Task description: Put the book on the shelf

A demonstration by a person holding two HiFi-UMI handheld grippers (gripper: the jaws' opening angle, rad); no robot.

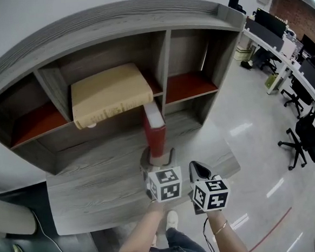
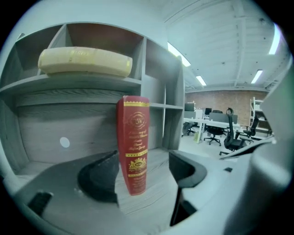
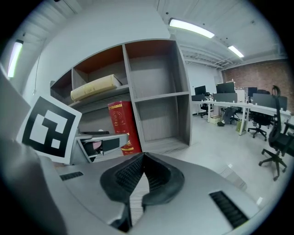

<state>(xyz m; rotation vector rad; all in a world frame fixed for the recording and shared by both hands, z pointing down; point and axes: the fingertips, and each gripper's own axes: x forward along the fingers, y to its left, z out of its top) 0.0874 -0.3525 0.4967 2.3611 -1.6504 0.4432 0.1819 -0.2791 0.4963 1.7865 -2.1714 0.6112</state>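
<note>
**Left gripper** (image 2: 143, 170). Jaws wide, nothing clamped. The red book (image 2: 133, 144) stands upright between them, spine toward the camera. The left jaw is close against the cover, though contact cannot be confirmed; the right jaw stands clear with a visible gap. Judged purpose: the open jaws bracket the book so that it can be steadied or re-gripped if it tips.

**Right gripper** (image 3: 143, 159). Jaws together, empty. Held low and to the right of the left gripper, away from the book; judged to be idle and kept out of the working path.

**Red book** (image 1: 154, 129). Standing on end on the bottom board (image 1: 97, 182) of the shelf (image 1: 220, 15), at the mouth of the lower opening, just beside the central divider (image 1: 163, 59). The top of the book reaches just under the level above. Judged status: on the unit and self-supporting, but toward the front of the board rather than deep in a compartment.

**Tan book** (image 1: 110, 94). Lying flat on the level above, overhanging its front edge, directly over the red book. It limits headroom, which probably explains the red book's forward position.
</note>
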